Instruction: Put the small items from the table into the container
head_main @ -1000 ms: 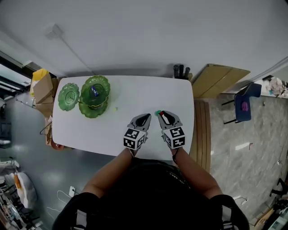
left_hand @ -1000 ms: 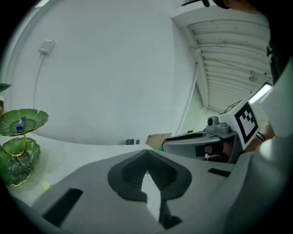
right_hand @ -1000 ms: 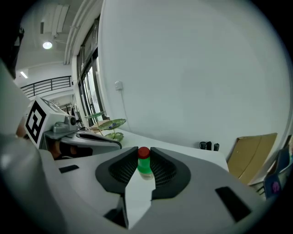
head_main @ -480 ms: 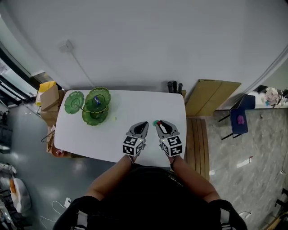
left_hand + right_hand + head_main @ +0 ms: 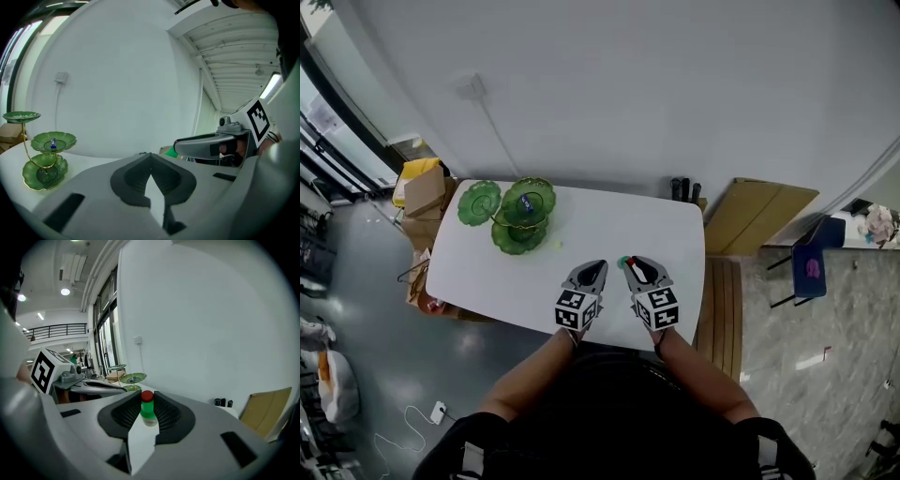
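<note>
My right gripper is shut on a small green bottle with a red cap, held upright over the white table. The bottle shows as a green dot at its tips in the head view. My left gripper hangs beside it on the left, jaws shut with nothing between them. A green tiered dish stand stands at the table's far left, with a small blue item in one dish. A tiny yellow-green item lies on the table near the stand.
Black objects stand at the table's back edge. A cardboard sheet leans right of the table. Cardboard boxes sit on the floor at the left, and a blue chair at the far right.
Both grippers have risen a little above the table, side by side, the right one still gripping the bottle. The head view has shifted, so the table sits differently in the picture.
</note>
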`<state>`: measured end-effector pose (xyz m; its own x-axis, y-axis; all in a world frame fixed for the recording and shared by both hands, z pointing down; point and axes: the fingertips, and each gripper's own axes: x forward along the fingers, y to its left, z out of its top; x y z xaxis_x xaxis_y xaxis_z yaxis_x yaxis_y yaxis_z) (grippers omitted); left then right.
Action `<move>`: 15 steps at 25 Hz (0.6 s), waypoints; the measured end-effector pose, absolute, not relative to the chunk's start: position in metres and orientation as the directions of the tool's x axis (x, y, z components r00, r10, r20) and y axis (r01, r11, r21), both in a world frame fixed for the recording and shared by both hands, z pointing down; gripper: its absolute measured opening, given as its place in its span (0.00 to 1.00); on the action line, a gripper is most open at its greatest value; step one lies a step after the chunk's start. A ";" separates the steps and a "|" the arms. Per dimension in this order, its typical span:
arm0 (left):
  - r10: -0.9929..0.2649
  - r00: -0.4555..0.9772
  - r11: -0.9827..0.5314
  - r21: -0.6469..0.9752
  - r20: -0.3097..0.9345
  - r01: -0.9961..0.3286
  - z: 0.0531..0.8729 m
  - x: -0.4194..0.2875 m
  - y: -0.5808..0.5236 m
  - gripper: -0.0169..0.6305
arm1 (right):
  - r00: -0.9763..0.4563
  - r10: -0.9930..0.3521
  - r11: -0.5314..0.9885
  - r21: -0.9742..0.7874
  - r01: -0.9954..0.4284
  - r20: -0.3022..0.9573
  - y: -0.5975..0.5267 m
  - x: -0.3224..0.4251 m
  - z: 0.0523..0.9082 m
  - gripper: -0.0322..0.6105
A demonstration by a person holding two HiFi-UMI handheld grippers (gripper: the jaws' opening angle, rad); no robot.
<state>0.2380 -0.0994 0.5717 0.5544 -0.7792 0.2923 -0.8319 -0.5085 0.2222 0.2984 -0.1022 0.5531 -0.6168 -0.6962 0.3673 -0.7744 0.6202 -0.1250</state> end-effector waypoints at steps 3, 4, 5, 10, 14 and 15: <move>-0.790 0.547 -0.505 0.215 0.276 -0.836 0.569 0.219 -0.097 0.04 | -0.625 -0.690 0.636 -0.107 -0.764 0.366 -0.103 0.278 0.550 0.19; -0.791 0.546 -0.504 0.213 0.274 -0.837 0.569 0.211 -0.095 0.04 | -0.626 -0.689 0.638 -0.105 -0.763 0.365 -0.103 0.270 0.549 0.19; -0.792 0.546 -0.504 0.211 0.274 -0.838 0.568 0.203 -0.095 0.04 | -0.627 -0.688 0.640 -0.103 -0.762 0.364 -0.104 0.260 0.547 0.19; -0.797 0.543 -0.504 0.205 0.264 -0.839 0.563 0.145 -0.095 0.04 | -0.638 -0.680 0.651 -0.103 -0.752 0.362 -0.106 0.197 0.545 0.19; -0.792 0.549 -0.514 0.195 0.266 -0.836 0.562 0.092 -0.091 0.04 | -0.642 -0.678 0.653 -0.110 -0.750 0.358 -0.103 0.139 0.545 0.19; -0.790 0.552 -0.518 0.192 0.266 -0.834 0.561 0.077 -0.090 0.04 | -0.643 -0.679 0.652 -0.111 -0.750 0.355 -0.102 0.124 0.544 0.19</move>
<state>0.0774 -0.0897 0.5609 0.5520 -0.7904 0.2656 -0.8338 -0.5177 0.1920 0.1236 -0.1016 0.5444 -0.6427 -0.6789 0.3550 -0.7500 0.6521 -0.1108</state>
